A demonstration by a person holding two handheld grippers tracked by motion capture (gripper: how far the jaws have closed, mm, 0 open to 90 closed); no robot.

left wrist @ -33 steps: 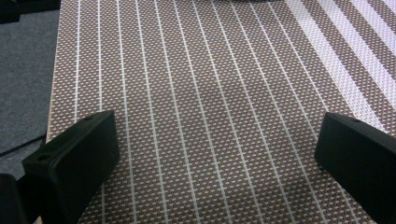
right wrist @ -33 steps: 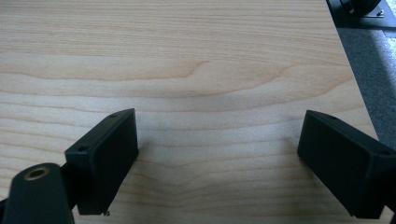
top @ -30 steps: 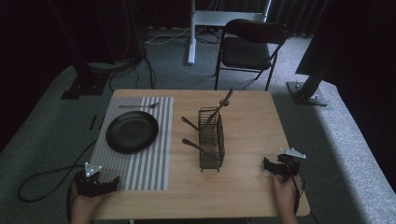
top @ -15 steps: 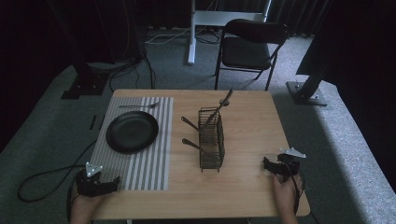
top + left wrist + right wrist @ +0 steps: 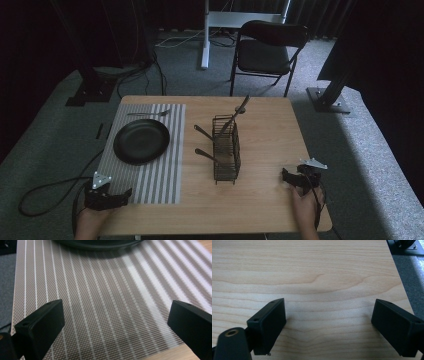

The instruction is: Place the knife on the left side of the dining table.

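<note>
1. Nearest the person, the left gripper [image 5: 125, 192] rests at the near left corner of the table [image 5: 270, 210], held in the left hand [image 5: 92, 220]. Its jaws stand wide apart with nothing between them, over the near edge of the striped mat [image 5: 100, 305].
2. At the near right corner, the right gripper [image 5: 285, 175] sits in the right hand [image 5: 305, 210]. Its jaws are also spread wide and empty, over bare wood [image 5: 324, 277] close to the table's right edge.
3. A cable [image 5: 50, 192] trails from the left gripper down onto the grey floor.
4. Farther in, a black plate [image 5: 141, 141] lies on the mat; from the left gripper view its near rim [image 5: 97, 243] shows just beyond the stripes.
5. Near the middle of the table stands a wire basket [image 5: 226, 155], upright, on the bare wood just right of the mat. Dark utensil handles [image 5: 206, 155] stick out of its left side, and one more [image 5: 235, 116] leans out of the top towards the far edge.
6. Beyond the plate, a fork [image 5: 147, 114] lies on the far end of the mat.
7. Past the table, a black folding chair [image 5: 267, 50] stands on the carpet.
</note>
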